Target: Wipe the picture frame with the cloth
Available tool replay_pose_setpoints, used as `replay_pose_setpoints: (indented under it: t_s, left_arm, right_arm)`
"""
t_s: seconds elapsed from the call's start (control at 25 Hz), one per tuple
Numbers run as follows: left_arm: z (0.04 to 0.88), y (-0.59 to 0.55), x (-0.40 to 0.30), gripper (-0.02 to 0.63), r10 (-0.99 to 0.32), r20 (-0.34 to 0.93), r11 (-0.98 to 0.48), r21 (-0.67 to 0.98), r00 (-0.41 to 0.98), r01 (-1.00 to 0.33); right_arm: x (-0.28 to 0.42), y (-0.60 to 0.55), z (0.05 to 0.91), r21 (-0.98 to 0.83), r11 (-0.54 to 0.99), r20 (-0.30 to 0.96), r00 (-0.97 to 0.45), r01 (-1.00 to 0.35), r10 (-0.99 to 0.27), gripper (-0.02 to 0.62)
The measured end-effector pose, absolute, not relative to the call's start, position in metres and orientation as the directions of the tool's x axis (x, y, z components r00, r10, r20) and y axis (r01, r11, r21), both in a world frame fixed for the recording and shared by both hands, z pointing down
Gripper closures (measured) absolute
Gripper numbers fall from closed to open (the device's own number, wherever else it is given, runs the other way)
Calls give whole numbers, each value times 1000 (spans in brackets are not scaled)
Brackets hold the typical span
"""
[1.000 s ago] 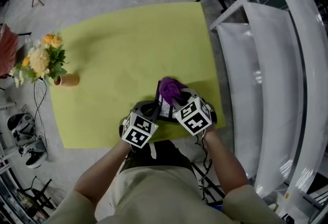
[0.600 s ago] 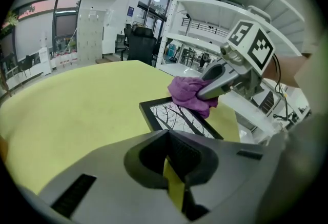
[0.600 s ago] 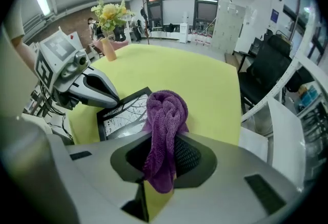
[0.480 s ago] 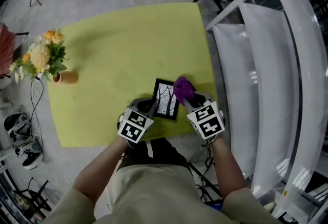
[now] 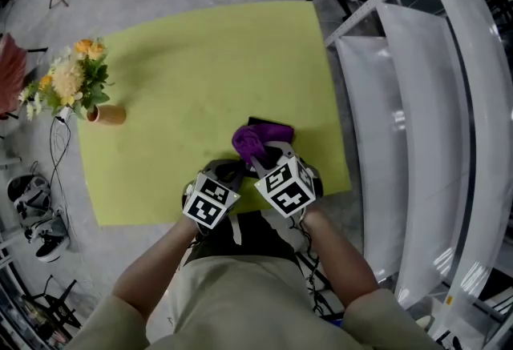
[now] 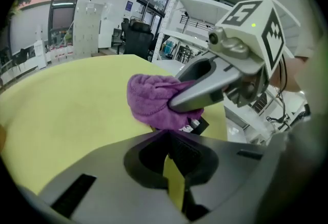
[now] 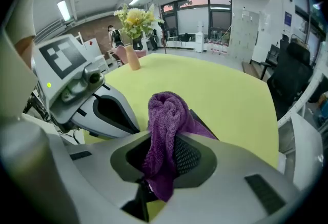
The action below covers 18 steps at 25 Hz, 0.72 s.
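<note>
The purple cloth [image 5: 258,138] lies bunched on top of the picture frame [image 6: 202,126], near the front right part of the yellow-green counter [image 5: 200,60]. It covers most of the frame. Only a dark edge and one black corner of the frame show beside the cloth.

That corner carries a small white label; its print is too small to read.

The right claw [image 7: 165,138] is clenched on the cloth, a fold of which hangs down between its jaws while the rest bulges out past the tips.

The left claw [image 6: 165,133] sits just beside it, tips at the frame's near edge. Its jaws are drawn together, leaving a narrow slit through which the counter shows. Whether they touch the frame cannot be told.

Each claw's cube bears square black-and-white markers with no lettering.

A vase [image 5: 107,114] of yellow and white flowers [image 5: 68,84] stands well apart at the far left edge. White shelving [image 5: 417,100] runs along the right of the counter.
</note>
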State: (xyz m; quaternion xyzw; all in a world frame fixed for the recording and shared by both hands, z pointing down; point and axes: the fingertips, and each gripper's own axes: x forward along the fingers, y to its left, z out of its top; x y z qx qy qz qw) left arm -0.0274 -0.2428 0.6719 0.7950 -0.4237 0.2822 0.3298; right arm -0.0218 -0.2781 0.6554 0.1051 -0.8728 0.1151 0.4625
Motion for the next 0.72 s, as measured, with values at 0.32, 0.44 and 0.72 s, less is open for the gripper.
replay_pose_setpoints:
  t_s: [0.32,0.44,0.72]
  left_arm:
    - [673,-244,-28,598,-493,729,-420,279,475,-864]
    - [675,-244,-28,598,-492,714,-410,314,498,-856]
    - [679,-241,-30,598,-471,723,-423,317,505,-849]
  right_arm:
    - [18,-279,679,-90,937,881,-466,-338,-83,509]
    - [41,-287,675,-59,918,890,-438,-391,-130,510]
    - [92,-303,662,37,865,909,-343,-501,-238,511]
